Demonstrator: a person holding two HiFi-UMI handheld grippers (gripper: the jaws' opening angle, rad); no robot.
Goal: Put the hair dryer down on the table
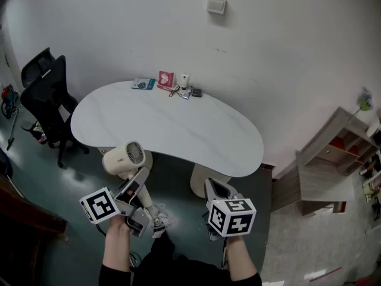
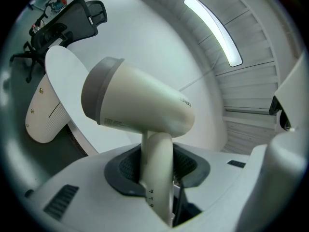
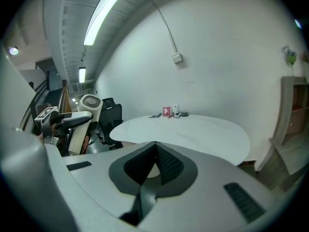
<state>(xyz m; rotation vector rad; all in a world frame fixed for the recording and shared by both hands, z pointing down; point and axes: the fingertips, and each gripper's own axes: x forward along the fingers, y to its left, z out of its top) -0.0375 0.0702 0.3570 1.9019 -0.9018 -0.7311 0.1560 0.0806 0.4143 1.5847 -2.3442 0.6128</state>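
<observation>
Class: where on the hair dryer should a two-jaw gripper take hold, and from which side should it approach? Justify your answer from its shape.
Grip the hair dryer by its handle, coming from the handle's free end with a jaw on either side. The handle is slim and straight, so the jaws can span it; the barrel looks too wide and rounded. The left gripper holds it just so.

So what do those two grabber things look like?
Both the left gripper and right gripper are pale grey plastic with dark grey ribbed pads. Each carries a white cube printed with black square markers. The person's sleeves are black.
</observation>
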